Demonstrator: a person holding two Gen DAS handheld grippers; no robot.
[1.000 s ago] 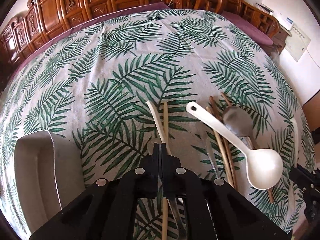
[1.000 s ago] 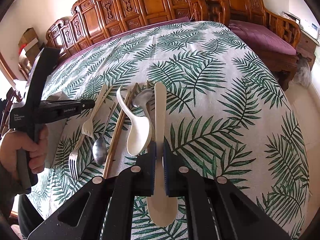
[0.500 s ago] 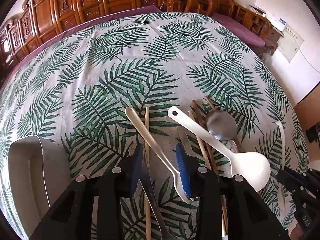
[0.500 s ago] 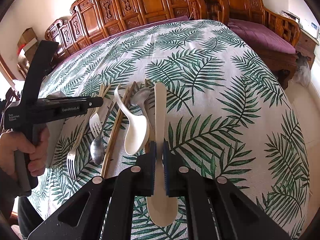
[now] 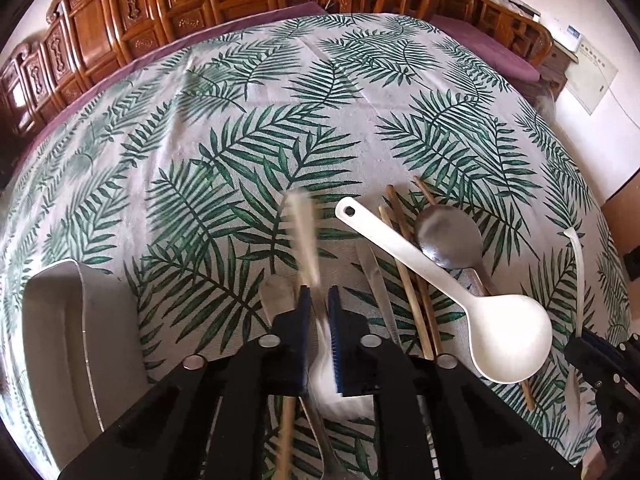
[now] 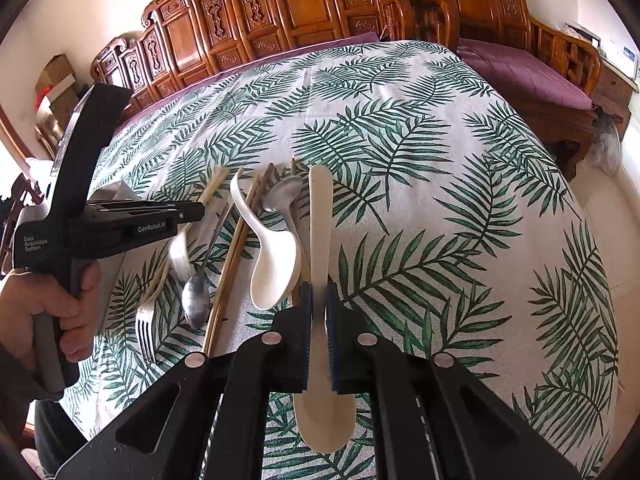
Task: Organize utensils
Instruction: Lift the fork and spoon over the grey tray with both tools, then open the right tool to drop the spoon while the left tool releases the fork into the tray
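My left gripper [image 5: 319,300] is shut on a small white plastic spoon [image 5: 302,224], blurred, its handle pointing away. It also shows in the right wrist view [image 6: 188,212]. My right gripper [image 6: 319,292] is shut on a white plastic spoon [image 6: 321,216], bowl toward me. On the palm-leaf tablecloth lie a white ladle-like spoon [image 5: 472,304], a metal spoon [image 5: 448,236], wooden chopsticks [image 5: 404,264], a metal knife [image 5: 376,280], a metal fork [image 6: 146,320] and another metal spoon [image 6: 196,300].
A grey tray [image 5: 56,340] stands at the left of the utensils. Carved wooden chairs [image 6: 280,12] line the far edge of the table. A purple-cushioned wooden bench [image 6: 532,76] stands at the right.
My left gripper, open half a second ago, has closed on the small white spoon and lifted it. My right gripper still holds its white spoon in about the same place.
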